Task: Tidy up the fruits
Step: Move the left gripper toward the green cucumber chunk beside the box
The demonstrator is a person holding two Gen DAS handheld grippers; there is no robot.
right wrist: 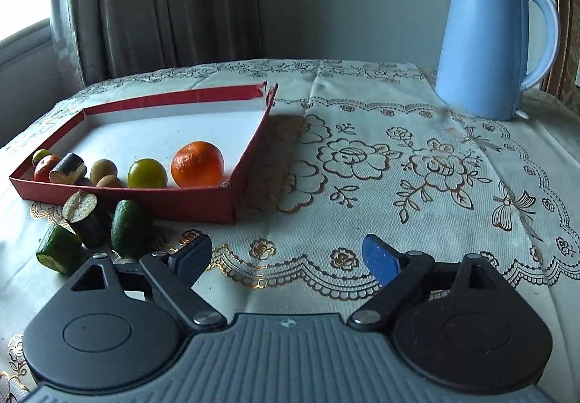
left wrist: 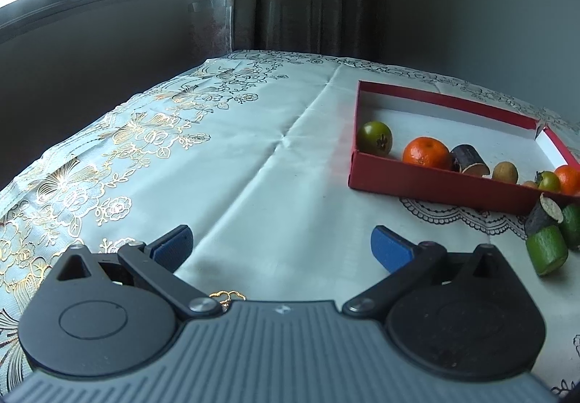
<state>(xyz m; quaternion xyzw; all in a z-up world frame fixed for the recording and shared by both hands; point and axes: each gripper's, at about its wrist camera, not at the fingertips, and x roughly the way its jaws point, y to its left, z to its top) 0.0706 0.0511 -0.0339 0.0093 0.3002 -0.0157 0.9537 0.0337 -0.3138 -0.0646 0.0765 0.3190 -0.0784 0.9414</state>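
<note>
Right gripper [right wrist: 288, 258]: released, empty, three loose fruit pieces [right wrist: 90, 229] just left of it, presumably awaiting transfer into the red tray [right wrist: 145, 202] beyond.

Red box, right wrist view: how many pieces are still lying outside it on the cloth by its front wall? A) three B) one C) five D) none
A: a green cut piece, a dark cut piece and a whole green fruit lie on the tablecloth in front of the red box.
</note>
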